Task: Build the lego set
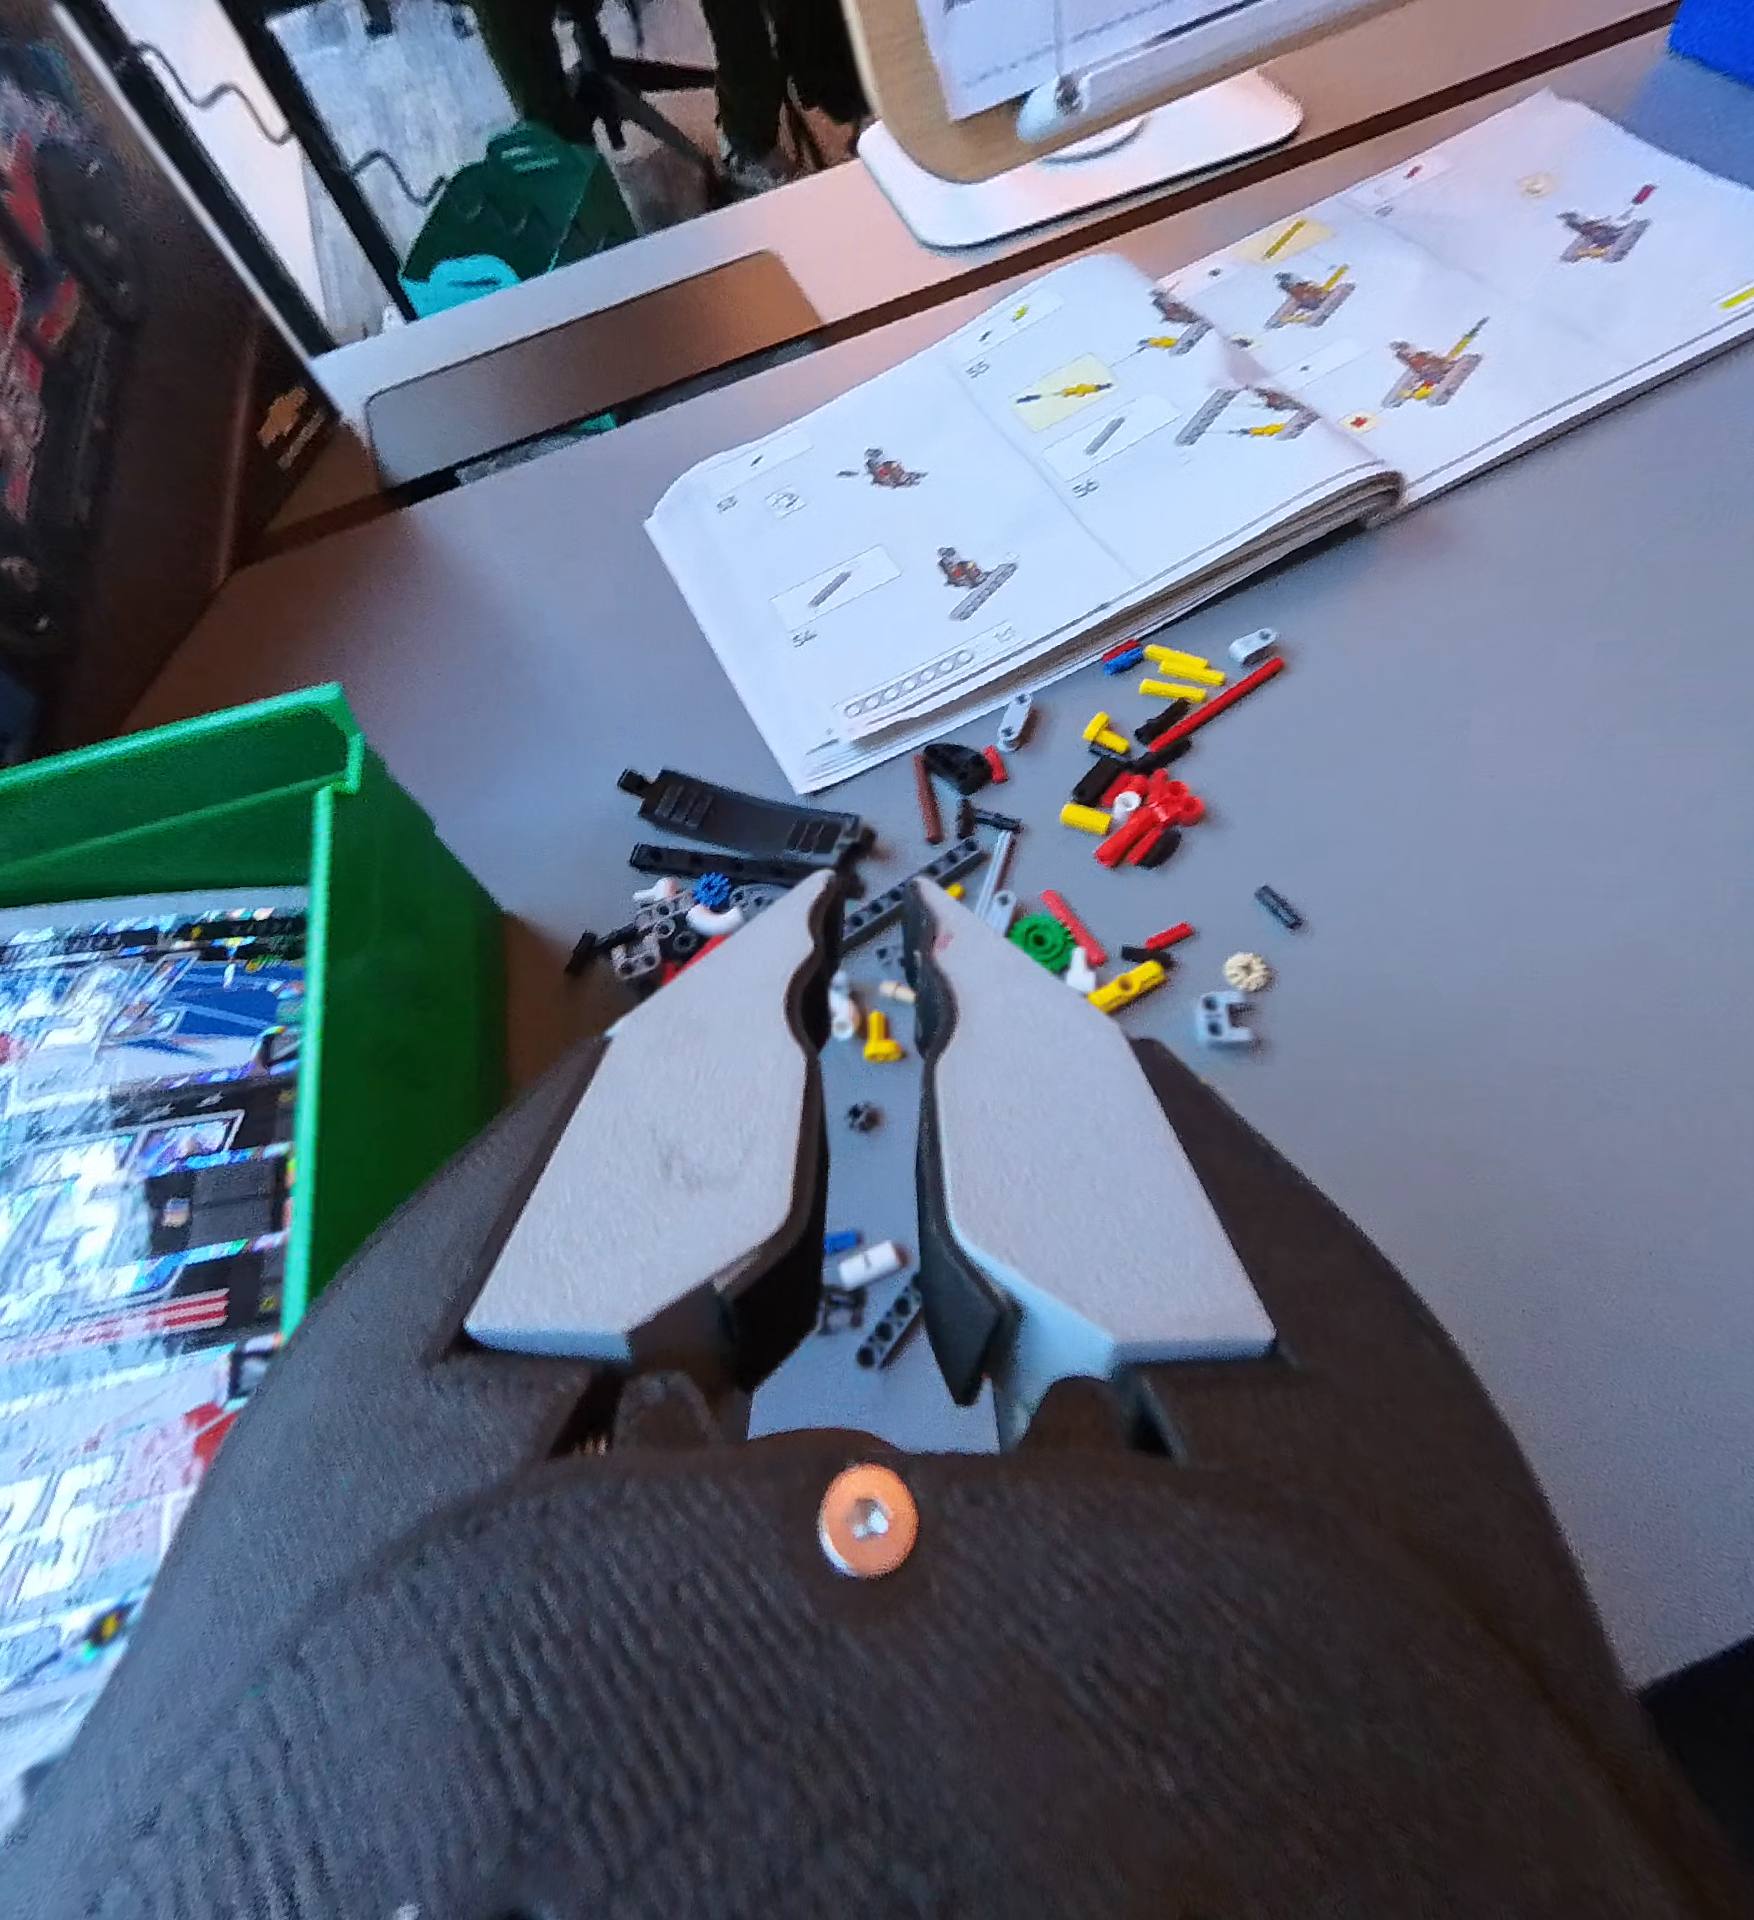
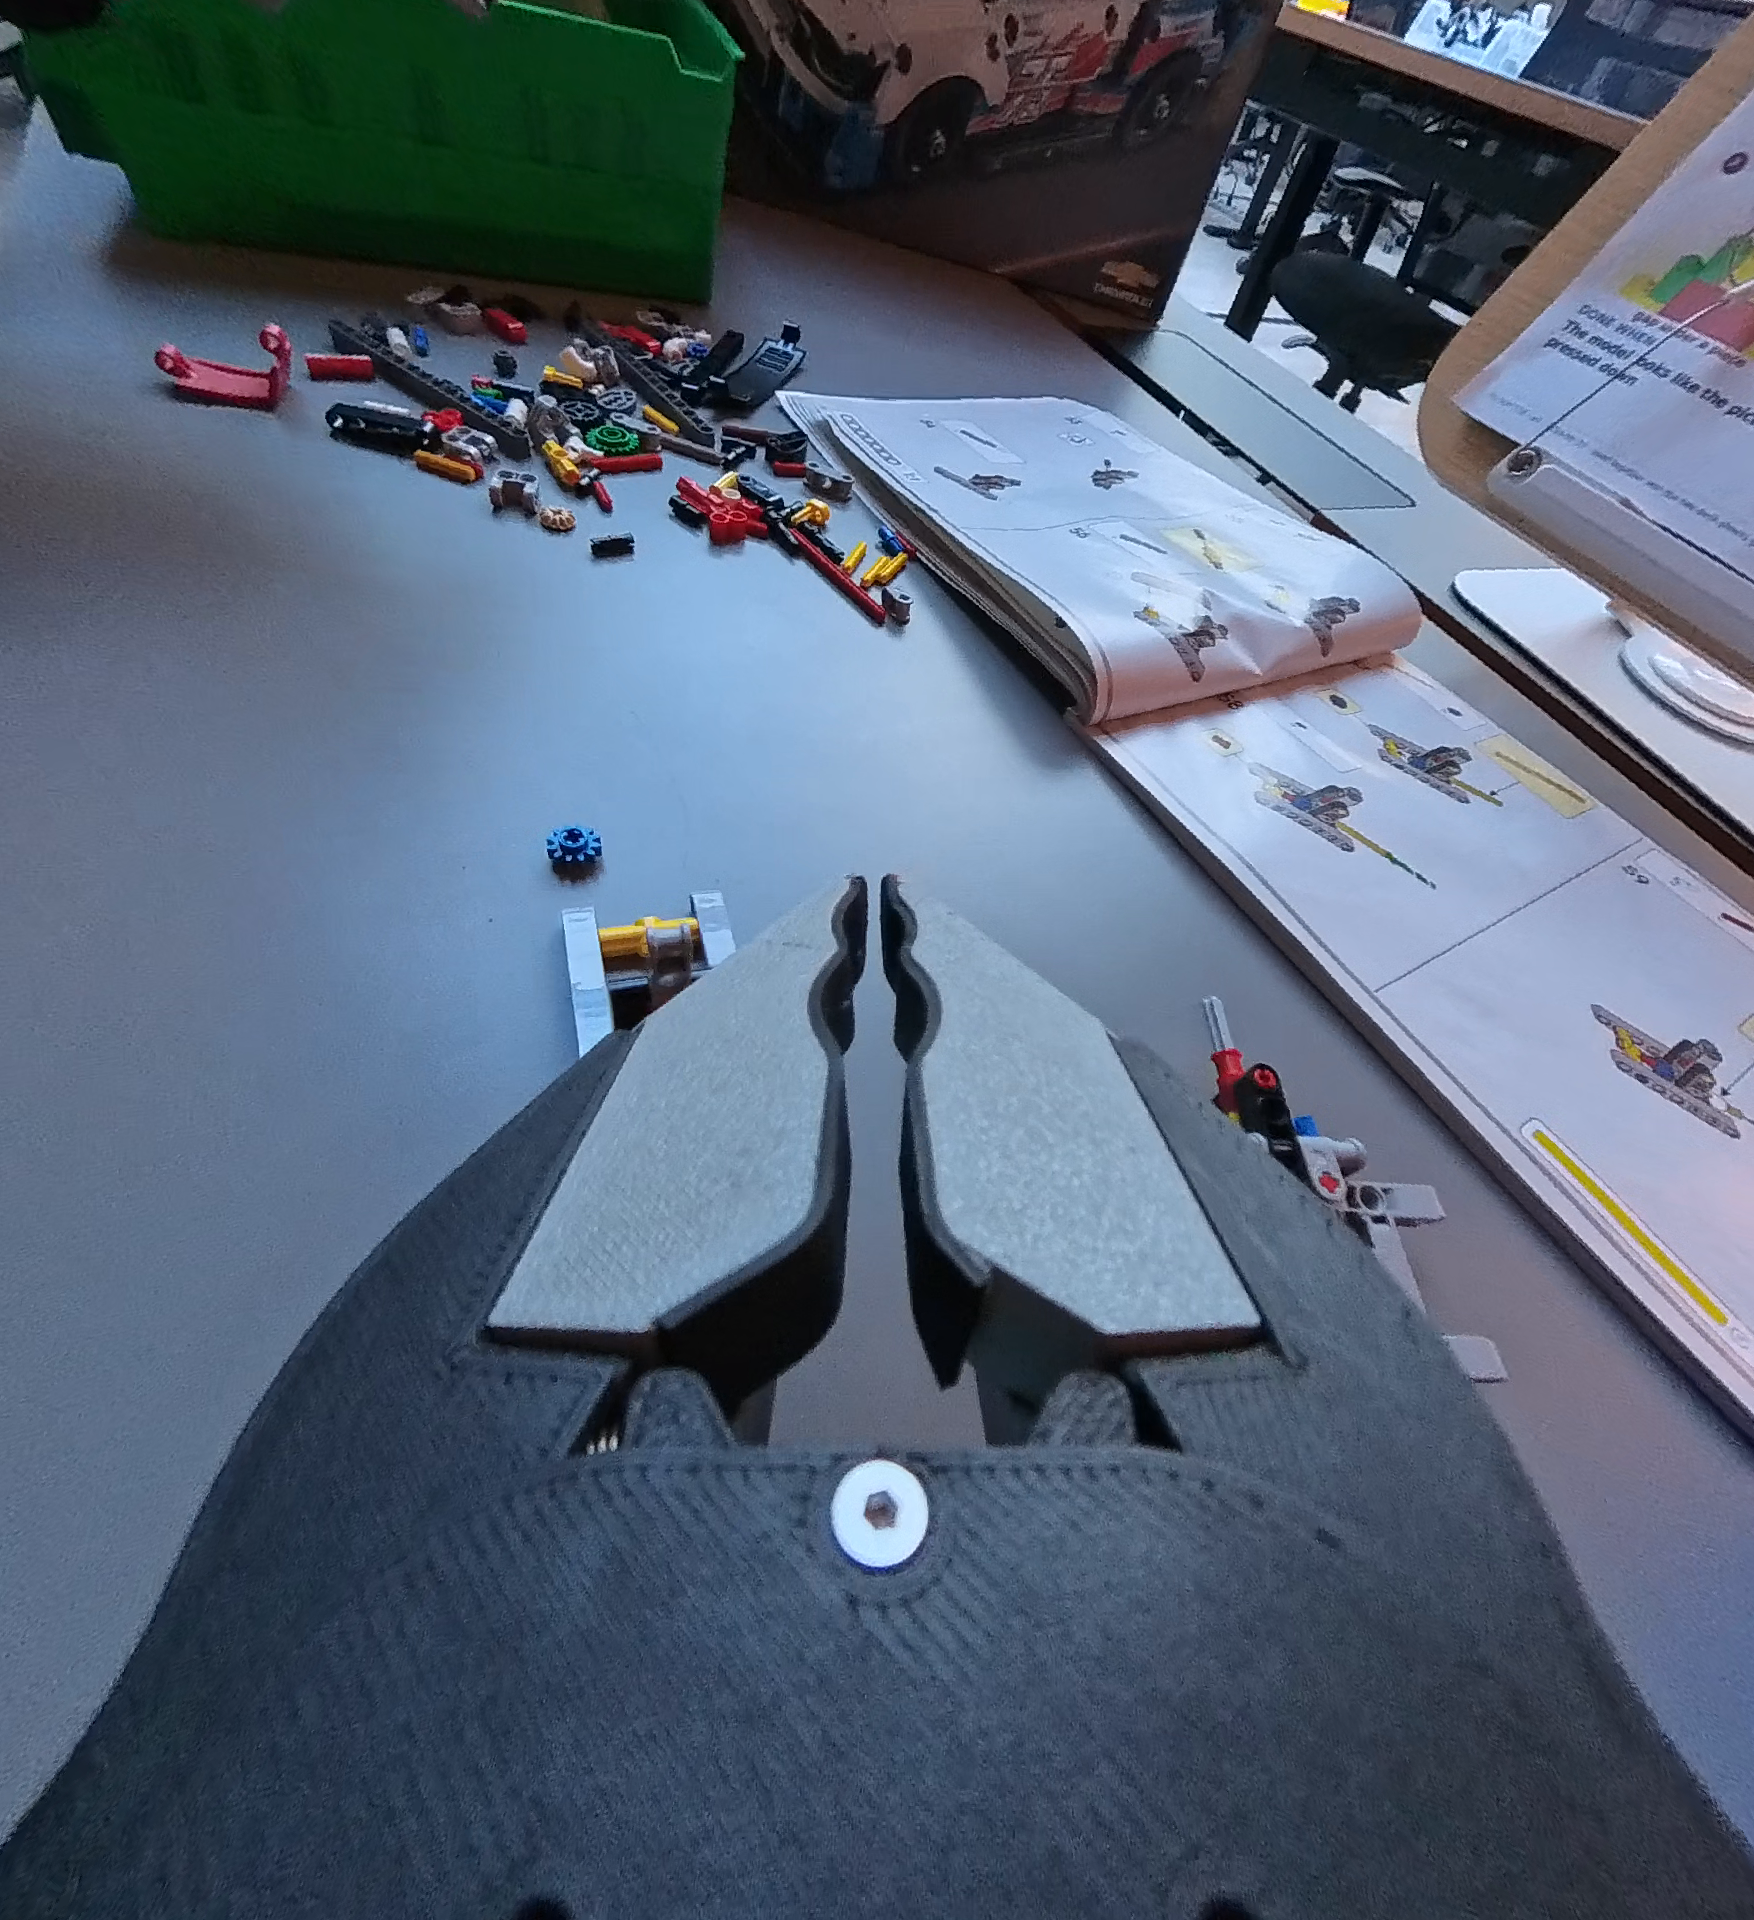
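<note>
My left gripper [image 1: 873, 883] hovers over a pile of small building pieces [image 1: 1143, 810] on the grey table [image 1: 1475, 1143]. Its jaws stand slightly apart and nothing is pinched between them. A dark grey holed beam [image 1: 920, 878] lies just past its tips, and a yellow peg [image 1: 881, 1036] shows on the table through the gap. My right gripper [image 2: 874, 881] is shut, low over bare table. A small assembly with white beams and a yellow part [image 2: 644, 940] lies just left of its fingers, with a blue gear [image 2: 574, 844] beyond. Another small assembly [image 2: 1288, 1132] sits to its right.
A green bin [image 1: 374, 987] stands left of the left gripper; it also shows in the right wrist view [image 2: 416, 156]. An open instruction booklet [image 1: 956, 520] lies behind the pile and runs along the right side [image 2: 1268, 727]. A printed box [image 2: 956, 156] and a sheet stand [image 2: 1631, 364] are farther back. Tip to tip, the grippers are about 35 cm apart. The left gripper is farther from the blue gear [image 2: 574, 844], some 30 cm, than the right, some 10 cm.
</note>
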A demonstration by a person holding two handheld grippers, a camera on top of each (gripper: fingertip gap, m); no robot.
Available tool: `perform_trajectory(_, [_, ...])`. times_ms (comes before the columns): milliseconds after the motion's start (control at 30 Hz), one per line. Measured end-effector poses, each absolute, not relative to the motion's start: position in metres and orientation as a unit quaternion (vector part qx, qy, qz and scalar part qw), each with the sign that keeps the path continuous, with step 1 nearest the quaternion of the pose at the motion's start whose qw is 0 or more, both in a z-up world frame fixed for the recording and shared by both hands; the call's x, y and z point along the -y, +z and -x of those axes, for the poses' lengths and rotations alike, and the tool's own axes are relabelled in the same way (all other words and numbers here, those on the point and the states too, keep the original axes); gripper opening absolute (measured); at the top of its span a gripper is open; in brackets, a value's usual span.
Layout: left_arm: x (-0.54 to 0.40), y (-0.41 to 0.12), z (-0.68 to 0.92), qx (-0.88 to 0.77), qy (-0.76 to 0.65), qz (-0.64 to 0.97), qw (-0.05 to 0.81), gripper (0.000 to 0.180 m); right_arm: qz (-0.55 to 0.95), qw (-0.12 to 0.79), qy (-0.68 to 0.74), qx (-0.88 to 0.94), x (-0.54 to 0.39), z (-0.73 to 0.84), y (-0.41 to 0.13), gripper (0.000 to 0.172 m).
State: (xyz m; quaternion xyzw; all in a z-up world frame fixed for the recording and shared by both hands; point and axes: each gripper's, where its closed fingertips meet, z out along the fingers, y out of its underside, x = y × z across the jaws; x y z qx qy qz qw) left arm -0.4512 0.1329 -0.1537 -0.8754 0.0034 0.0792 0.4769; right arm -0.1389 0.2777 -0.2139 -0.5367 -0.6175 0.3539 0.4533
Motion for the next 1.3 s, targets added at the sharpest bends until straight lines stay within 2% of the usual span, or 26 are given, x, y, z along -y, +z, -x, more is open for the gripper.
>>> perform_trajectory(133, [-0.127,-0.156,0.464,0.012,0.071,0.881,0.468,0.009,0.538,0.452,0.36,0.614,-0.278,0.139,-0.213,0.0])
perform_trajectory(300, [-0.138,-0.184,0.472,-0.003,0.051,0.905,0.423,0.01,0.539,0.451,0.361,0.613,-0.278,0.139,-0.213,0.0])
perform_trajectory(633, [-0.183,-0.259,0.442,-0.2,0.021,0.95,0.238,0.007,0.543,0.45,0.361,0.61,-0.28,0.138,-0.213,0.0])
perform_trajectory(867, [-0.189,-0.273,0.447,-0.236,0.047,0.953,0.183,0.006,0.542,0.448,0.363,0.612,-0.279,0.138,-0.214,0.0])
perform_trajectory(900, [-0.19,-0.273,0.446,-0.239,0.044,0.952,0.186,0.002,0.541,0.448,0.361,0.614,-0.279,0.138,-0.214,0.0])
perform_trajectory(1200, [-0.191,-0.272,0.452,-0.245,0.071,0.949,0.187,0.002,0.541,0.456,0.356,0.611,-0.281,0.137,-0.211,0.0])
perform_trajectory(1300, [-0.196,-0.256,0.45,-0.243,0.092,0.94,0.22,0.001,0.541,0.459,0.356,0.608,-0.283,0.136,-0.21,0.0])
